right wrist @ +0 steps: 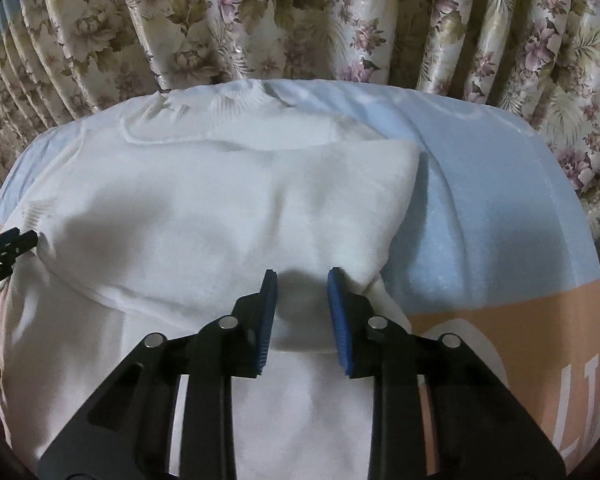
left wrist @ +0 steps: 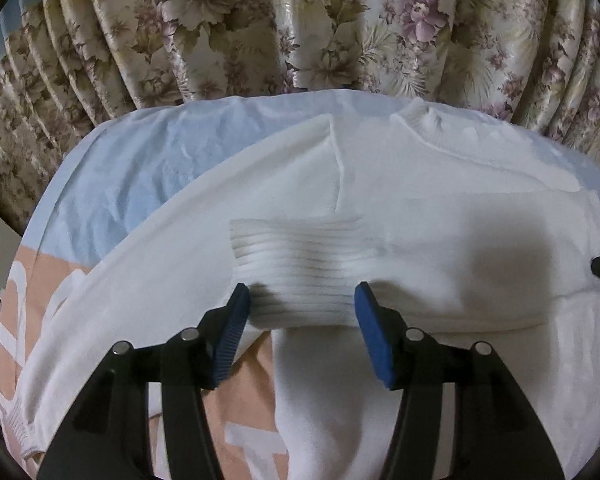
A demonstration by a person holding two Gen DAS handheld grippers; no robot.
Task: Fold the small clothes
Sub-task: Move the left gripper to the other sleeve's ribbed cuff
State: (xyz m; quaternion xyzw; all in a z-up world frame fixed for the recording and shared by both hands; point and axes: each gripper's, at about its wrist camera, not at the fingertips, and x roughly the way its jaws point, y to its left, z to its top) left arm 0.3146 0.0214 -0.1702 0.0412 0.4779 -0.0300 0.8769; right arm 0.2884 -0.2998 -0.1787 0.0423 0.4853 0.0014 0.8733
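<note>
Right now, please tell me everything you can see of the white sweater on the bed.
The white sweater is a soft knit with a ribbed round collar at the far end, near the floral curtain. It lies on a blue and peach bed cover, partly folded: a sleeve with a ribbed cuff is laid across the body. The left gripper is open around that cuff; the right gripper is open around a raised fold at the garment's near right edge.
</note>
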